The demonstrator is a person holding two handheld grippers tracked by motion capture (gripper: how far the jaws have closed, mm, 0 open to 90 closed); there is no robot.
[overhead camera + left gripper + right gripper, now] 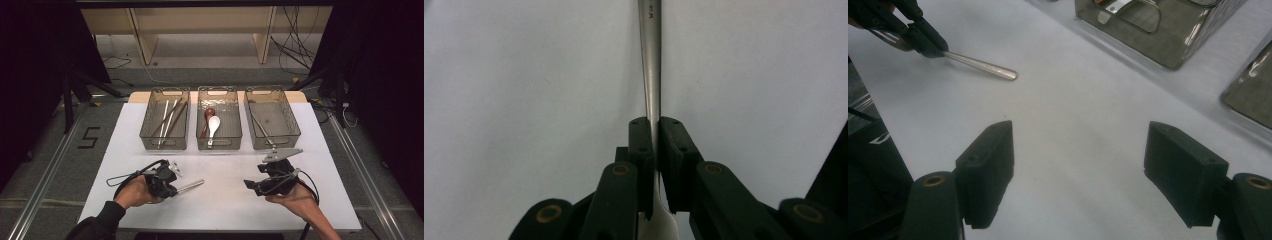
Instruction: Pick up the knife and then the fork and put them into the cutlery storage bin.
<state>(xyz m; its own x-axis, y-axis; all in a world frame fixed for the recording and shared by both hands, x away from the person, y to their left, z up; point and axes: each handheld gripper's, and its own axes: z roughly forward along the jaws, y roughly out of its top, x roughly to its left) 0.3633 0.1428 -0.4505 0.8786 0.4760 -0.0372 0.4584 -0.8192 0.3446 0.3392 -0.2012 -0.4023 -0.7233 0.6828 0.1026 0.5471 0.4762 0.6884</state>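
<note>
My left gripper [175, 188] sits low over the white table [225, 205] at the front left, shut on a slim metal utensil [192, 185]. In the left gripper view the pads [642, 145] press on the shaft of the utensil [650, 60], whose handle runs straight ahead; its wider end lies hidden behind the jaws. My right gripper [254, 186] rests at the front right, pointing left. Its jaws stand wide apart in the right gripper view [1078, 150], with bare table between them. Farther off there, the left gripper [930, 42] holds the utensil [983, 66].
Three clear bins stand in a row at the back of the table. The left bin [164, 146] holds chopsticks [170, 120]. The middle bin [219, 146] holds a brown spoon [207, 117] and a white spoon [213, 125]. The right bin [275, 145] holds one thin metal piece [262, 130].
</note>
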